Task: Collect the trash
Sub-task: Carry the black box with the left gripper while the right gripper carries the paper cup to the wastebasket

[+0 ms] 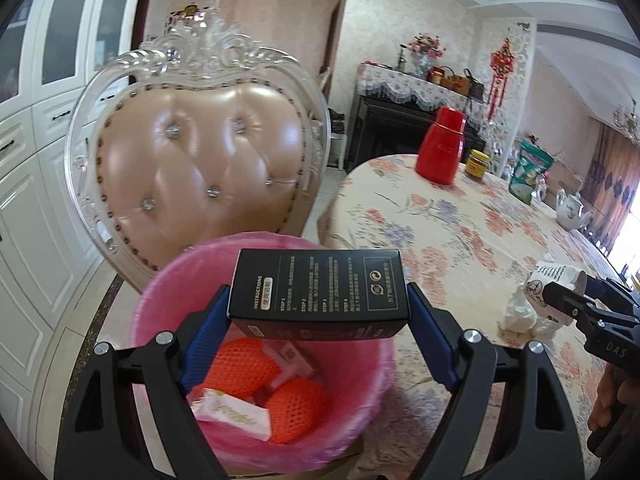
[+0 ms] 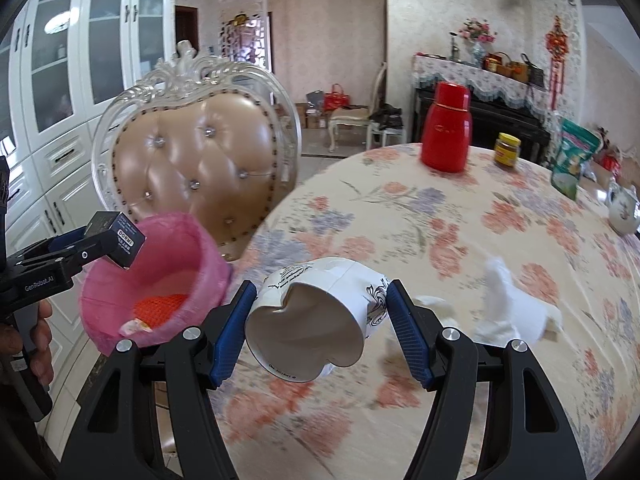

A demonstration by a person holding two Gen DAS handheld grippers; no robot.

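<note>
On the floral tablecloth, a yellow-lidded jar stands just beside the red thermos; a tufted chair sits near its edge.

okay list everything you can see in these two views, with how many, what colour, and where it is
box: 1, black, held over the bin
paper cup: 1, white with black print, crushed, held over the table edge
bin: 1, pink liner, beside the table, below the box
net wraps: 2, orange, inside the bin
wrapper: 1, white and pink, inside the bin
tissues: a few, white, on the table
flask: 1, red, far side of the table
jar: 1, yellow lid, beside the flask
bag: 1, green, far right of the table
teapot: 1, white, right edge of the table
table: 1, floral cloth
chair: 1, tan, white frame, behind the bin
left gripper: blue fingers, shut on the box
right gripper: blue fingers, shut on the paper cup
</note>
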